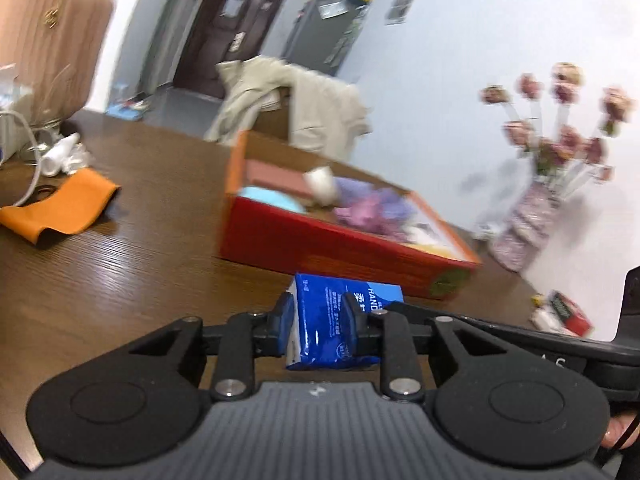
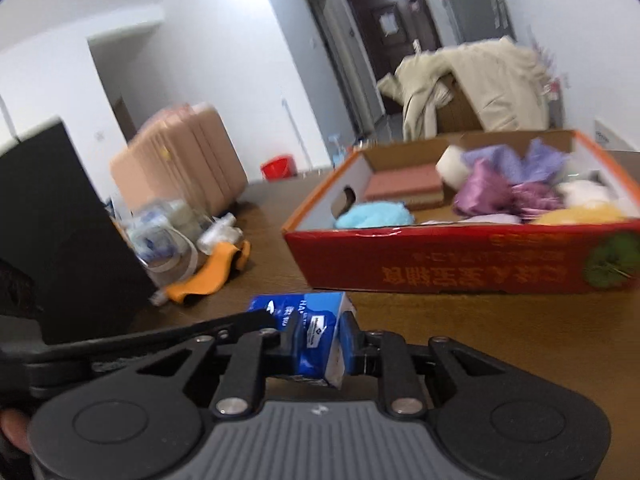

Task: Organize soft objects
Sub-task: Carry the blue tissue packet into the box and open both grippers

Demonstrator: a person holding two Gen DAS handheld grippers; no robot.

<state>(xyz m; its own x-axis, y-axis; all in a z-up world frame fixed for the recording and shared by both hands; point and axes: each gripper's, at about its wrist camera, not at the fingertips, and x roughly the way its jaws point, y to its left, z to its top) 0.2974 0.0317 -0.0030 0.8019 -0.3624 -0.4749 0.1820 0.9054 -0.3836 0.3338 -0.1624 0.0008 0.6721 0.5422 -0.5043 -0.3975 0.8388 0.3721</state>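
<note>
I hold the blue tissue pack [image 1: 336, 320] with both tongs: the left tongs [image 1: 320, 320] clamp its sides, and the right tongs [image 2: 320, 340] clamp one end, so the soft wrapper does not sag. The pack hangs just in front of the red box [image 2: 460, 260], above the worktop [image 1: 120, 260]. The box already contains soft items, so I judge it the destination.
</note>
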